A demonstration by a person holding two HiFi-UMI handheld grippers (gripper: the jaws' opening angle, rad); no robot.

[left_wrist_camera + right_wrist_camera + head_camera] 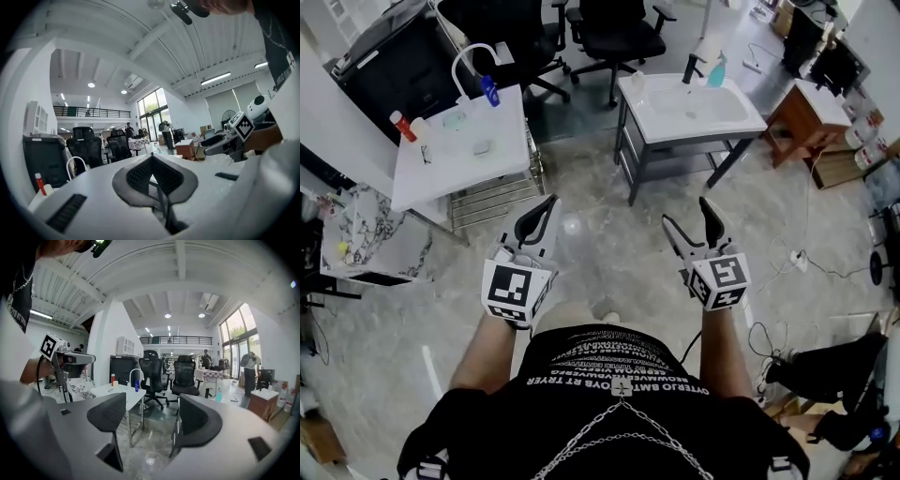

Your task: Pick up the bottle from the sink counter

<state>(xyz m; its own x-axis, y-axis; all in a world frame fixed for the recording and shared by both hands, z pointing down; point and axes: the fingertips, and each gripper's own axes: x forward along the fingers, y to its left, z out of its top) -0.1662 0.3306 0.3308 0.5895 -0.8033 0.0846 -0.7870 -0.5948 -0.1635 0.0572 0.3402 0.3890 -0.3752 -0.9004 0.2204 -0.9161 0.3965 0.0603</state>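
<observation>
Two white sink counters stand ahead on the floor. The left counter [502, 164] has a curved faucet [467, 58], a blue bottle [489, 90] and a red-capped bottle [401, 125]. The right counter [649, 122] carries a teal bottle [716, 70] and a small white bottle [637, 82]. I hold both grippers at waist height, well short of both counters. My left gripper [548, 208] has its jaws together, with nothing between them [152, 176]. My right gripper [689, 217] stands open and empty [152, 420]. The blue bottle [136, 386] and the teal bottle [218, 394] show far beyond its jaws.
Black office chairs [614, 33] stand behind the counters and a black cabinet [394, 66] is at the back left. A wooden cabinet [797, 117] is at the right, a marble-topped table [356, 234] at the left. Cables and a power strip [797, 258] lie on the floor at the right.
</observation>
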